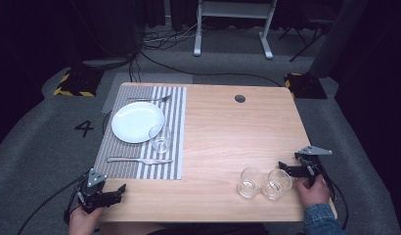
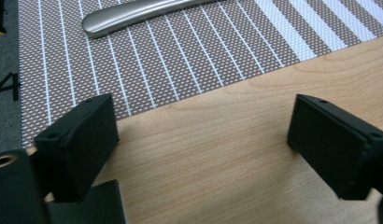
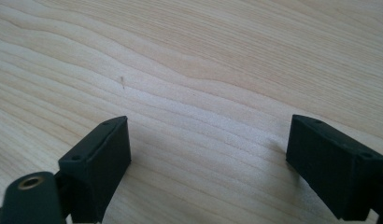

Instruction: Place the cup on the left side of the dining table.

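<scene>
The right gripper (image 1: 292, 170) is being held with its jaws spread wide just beside the nearer of two empty glasses (image 1: 276, 183) at the table's (image 1: 223, 132) front right edge; the left gripper (image 1: 110, 195), also spread and holding nothing, is being rested near the placemat (image 1: 175, 128). For a clean grasp, one jaw is probably best slipped over the rim while the neighbouring glass (image 1: 249, 182) is being avoided. Three glasses are being counted, including one on the mat (image 1: 160, 138), plus one plate (image 1: 136, 122), one knife (image 1: 139, 159) and one fork (image 1: 149, 99).

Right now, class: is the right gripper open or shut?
Open. In its own view the right gripper has its two black jaws set wide apart, with only bare table between them.
</scene>
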Available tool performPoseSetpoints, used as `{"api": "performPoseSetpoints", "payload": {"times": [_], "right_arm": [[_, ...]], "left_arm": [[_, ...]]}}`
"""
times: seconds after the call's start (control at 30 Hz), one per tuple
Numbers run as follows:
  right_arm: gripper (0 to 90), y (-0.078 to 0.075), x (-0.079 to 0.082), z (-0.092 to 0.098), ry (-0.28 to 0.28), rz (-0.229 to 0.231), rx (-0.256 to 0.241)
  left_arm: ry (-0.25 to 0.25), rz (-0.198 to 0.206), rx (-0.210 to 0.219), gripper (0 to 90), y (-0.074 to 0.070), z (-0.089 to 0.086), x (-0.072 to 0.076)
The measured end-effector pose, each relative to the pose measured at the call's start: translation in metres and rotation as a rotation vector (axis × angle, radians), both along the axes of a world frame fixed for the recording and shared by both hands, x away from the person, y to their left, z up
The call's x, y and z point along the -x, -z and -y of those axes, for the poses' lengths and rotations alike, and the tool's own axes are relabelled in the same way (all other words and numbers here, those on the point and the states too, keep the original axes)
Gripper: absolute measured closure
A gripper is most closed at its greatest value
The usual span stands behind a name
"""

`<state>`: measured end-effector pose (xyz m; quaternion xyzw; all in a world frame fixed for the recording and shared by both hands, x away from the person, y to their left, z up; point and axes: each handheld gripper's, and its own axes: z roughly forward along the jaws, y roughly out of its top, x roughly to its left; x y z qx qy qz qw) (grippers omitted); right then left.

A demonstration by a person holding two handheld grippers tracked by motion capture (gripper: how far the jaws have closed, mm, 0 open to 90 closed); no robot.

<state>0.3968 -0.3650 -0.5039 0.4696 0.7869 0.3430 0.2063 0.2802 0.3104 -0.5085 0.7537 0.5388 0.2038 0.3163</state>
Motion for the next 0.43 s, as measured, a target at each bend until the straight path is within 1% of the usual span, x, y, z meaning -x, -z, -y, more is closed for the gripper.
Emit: {"api": "performPoseSetpoints", "payload": {"times": [0.07,0.13,0.17,0.2,0.43], "right_arm": [[13.8,0.0000,0.0000,0.0000,0.000,0.000,0.000],[13.8,0.0000,0.0000,0.0000,0.000,0.000,0.000],[13.8,0.0000,0.0000,0.0000,0.000,0.000,0.000],[13.8,0.0000,0.0000,0.0000,0.000,0.000,0.000],[13.8,0.0000,-0.0001,0.0000,0.000,0.000,0.000]], "left_arm": [[0.001,0.000,0.003,5.1,0.0008,0.0011,0.0002],[0.024,-0.009,-0.004,1.7,0.0012,0.0014,-0.0003],[0.024,-0.009,-0.004,0.0,0.0012,0.0014,-0.0003],[0.032,-0.009,-0.007,0.0,0.0013,0.0016,-0.0001],[0.020,0.000,-0.002,0.1,0.0021,0.0026,0.0015]]}}
